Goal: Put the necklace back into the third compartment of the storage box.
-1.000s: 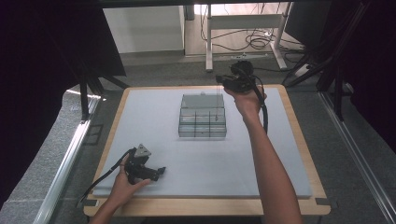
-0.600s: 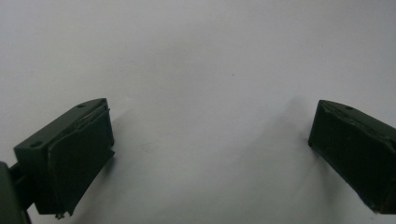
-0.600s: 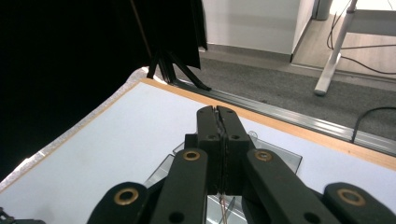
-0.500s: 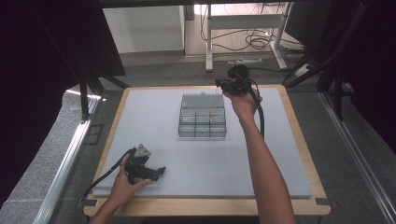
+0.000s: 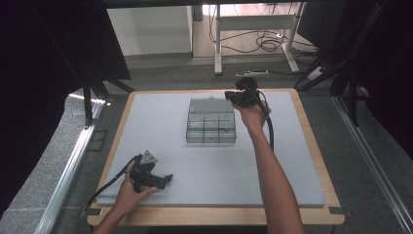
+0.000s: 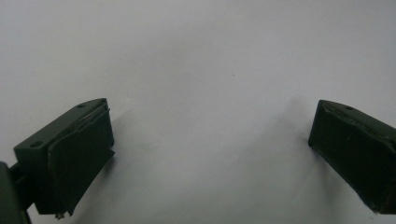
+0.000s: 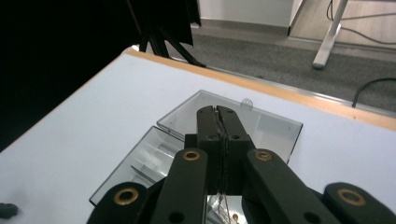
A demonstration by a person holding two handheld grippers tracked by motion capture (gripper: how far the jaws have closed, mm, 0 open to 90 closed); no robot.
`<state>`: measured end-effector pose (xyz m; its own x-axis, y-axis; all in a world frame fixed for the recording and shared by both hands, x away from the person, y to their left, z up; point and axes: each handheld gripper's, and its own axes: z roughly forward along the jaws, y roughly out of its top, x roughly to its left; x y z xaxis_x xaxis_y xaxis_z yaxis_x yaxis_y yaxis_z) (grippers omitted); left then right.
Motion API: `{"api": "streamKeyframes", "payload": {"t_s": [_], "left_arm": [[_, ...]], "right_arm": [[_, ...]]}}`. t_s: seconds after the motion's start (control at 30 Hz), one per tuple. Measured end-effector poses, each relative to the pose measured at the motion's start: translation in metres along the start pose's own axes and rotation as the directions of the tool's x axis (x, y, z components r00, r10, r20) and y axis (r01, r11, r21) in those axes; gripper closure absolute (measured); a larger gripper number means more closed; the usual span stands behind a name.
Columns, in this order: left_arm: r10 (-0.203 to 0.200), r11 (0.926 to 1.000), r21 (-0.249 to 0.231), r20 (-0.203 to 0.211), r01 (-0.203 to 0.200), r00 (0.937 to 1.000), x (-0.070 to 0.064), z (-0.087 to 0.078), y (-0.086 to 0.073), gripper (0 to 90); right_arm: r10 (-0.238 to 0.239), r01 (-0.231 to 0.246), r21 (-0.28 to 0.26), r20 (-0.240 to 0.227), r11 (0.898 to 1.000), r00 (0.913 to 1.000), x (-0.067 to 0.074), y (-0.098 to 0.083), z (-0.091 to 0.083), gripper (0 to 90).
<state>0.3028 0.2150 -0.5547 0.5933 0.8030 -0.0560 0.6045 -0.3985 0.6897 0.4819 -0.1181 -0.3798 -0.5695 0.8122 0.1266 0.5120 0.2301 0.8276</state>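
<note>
Basically, the job's thing is the clear plastic compartment box (image 5: 211,127) with its hinged transparent lid (image 5: 210,105) folded back flat on the pale grey table mat (image 5: 156,122), just past centre, toward 12 o'clock.

Handling, my read: light, rigid thin-wall plastic, slick and glossy, so it likely skates on the mat if nudged sideways. The hinge is probably the weak point; don't lever the lid past flat. Best purchase looks like the lid's free edge, by the small rounded tab (image 7: 246,103), or an outer wall of the tray. Dividers look too thin to pinch safely.

Right gripper (image 5: 230,96): jaws fully closed, pads pressed together, nothing visibly between them. In the right gripper view the tips hang over the lid, tab just beyond at roughly 1 o'clock, tray compartments at 7 o'clock below. Can't tell whether the tips touch the lid. From the high view it sits at the box's 1–2 o'clock corner.

Left gripper (image 5: 168,178): jaws spread wide, empty, only bare mat between them. Parked near the front edge, around 7 o'clock from the box, well apart.

Small dark bit (image 7: 7,210) on the mat, unidentifiable.
</note>
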Motion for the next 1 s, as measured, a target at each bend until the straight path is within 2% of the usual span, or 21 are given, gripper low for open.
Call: {"api": "streamKeyframes", "payload": {"t_s": [0.43,0.6,0.67,0.77,1.0], "left_arm": [[-0.002,1.0,0.001,0.003,0.002,1.0,0.0,0.0,0.0,0.0],[-0.001,1.0,0.003,0.001,0.001,1.0,0.0,0.0,0.0,0.0],[0.001,1.0,0.005,0.001,-0.001,1.0,0.0,0.0,0.0,0.0],[-0.002,1.0,0.003,0.002,0.002,1.0,0.0,0.0,0.0,0.0],[-0.001,1.0,0.003,0.001,0.001,1.0,0.0,0.0,0.0,0.0]], "right_arm": [[0.013,-0.013,0.082,0.0,0.997,0.9999,-0.008,-0.029,0.025,87.5],[0.026,-0.026,0.124,0.001,0.992,0.9997,-0.011,-0.045,0.039,87.4],[0.014,-0.015,0.139,0.007,0.99,0.9999,-0.011,-0.049,0.043,87.4],[0.0,-0.003,0.152,0.019,0.988,0.9998,-0.012,-0.051,0.046,87.4],[0.009,-0.012,0.171,0.018,0.985,0.9998,-0.012,-0.058,0.055,87.1]]}}
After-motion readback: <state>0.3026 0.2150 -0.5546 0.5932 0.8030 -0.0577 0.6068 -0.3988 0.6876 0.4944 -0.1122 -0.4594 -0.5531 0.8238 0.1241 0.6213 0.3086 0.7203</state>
